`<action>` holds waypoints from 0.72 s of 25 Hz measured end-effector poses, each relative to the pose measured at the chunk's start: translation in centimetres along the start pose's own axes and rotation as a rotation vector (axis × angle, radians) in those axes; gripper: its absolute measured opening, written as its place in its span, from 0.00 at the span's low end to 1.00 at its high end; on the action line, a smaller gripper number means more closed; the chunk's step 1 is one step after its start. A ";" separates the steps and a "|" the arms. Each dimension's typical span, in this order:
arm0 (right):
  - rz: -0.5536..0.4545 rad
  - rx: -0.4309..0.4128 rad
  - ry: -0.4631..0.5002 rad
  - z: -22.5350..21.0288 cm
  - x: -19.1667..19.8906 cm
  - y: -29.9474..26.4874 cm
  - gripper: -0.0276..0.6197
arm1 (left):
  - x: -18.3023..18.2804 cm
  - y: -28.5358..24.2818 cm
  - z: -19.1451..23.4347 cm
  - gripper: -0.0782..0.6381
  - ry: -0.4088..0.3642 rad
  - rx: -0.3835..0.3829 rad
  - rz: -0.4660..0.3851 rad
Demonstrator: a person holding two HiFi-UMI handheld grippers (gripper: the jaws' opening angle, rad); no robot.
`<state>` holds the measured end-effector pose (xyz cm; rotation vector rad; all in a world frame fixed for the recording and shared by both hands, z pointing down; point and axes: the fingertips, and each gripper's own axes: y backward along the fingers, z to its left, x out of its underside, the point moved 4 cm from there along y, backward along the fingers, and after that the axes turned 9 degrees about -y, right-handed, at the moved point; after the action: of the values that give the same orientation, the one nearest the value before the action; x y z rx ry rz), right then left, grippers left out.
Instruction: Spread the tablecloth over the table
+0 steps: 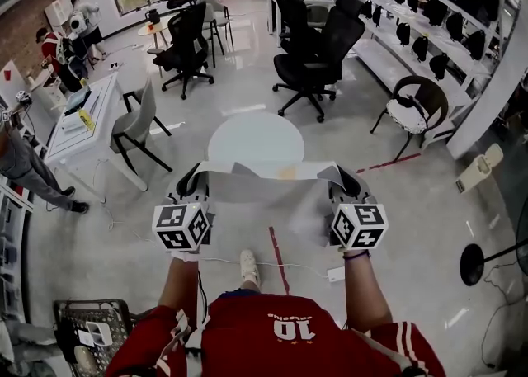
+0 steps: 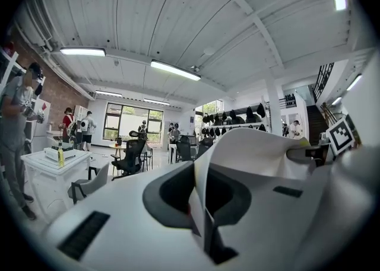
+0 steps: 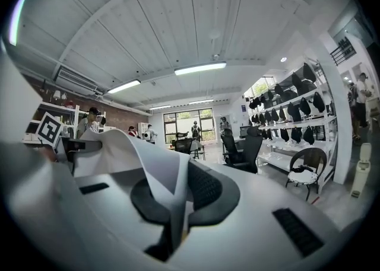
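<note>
While the person is standing on a glossy grey floor (image 1: 429, 227), one pale tablecloth (image 1: 268, 202) is hanging stretched in the air between two claws. The left claw (image 1: 193, 176) is pressing its jaws together on the cloth's left corner. In the left gripper view the fabric is rising out of the shut jaws and folding away to the right. The right claw (image 1: 345, 177) is pinching the opposite corner the same way, and in the right gripper view the cloth (image 3: 127, 151) is curling off to the left.

One round white desk (image 1: 256, 138) is standing just beyond the claws. The cloth's far edge is overlapping the desk's near rim in the head view, and whether they are touching cannot be told. One red tape line (image 1: 279, 258) is running across the floor below the cloth.

Around this, an open workroom is showing: one grey chair (image 1: 136, 124) beside a long white desk (image 1: 82, 115) on the left, a cluster of black swivel chairs (image 1: 318, 45) behind, and shelves (image 1: 429, 21) of dark bags along the right wall.
</note>
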<state>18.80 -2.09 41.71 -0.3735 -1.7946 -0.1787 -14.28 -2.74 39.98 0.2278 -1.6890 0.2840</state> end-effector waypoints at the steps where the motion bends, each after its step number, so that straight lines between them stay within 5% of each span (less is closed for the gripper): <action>1: 0.003 0.001 0.001 -0.1 -0.2 -0.7 0.07 | -0.1 -0.7 0.4 0.12 0.003 0.001 0.000; 18: 0.020 0.026 -0.001 0.2 -3.1 -15.0 0.07 | -1.2 -12.6 9.3 0.12 0.013 0.024 0.003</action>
<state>14.15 -16.53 39.80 -0.3734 -1.7913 -0.1412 -18.94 -17.67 38.33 0.2404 -1.6740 0.3076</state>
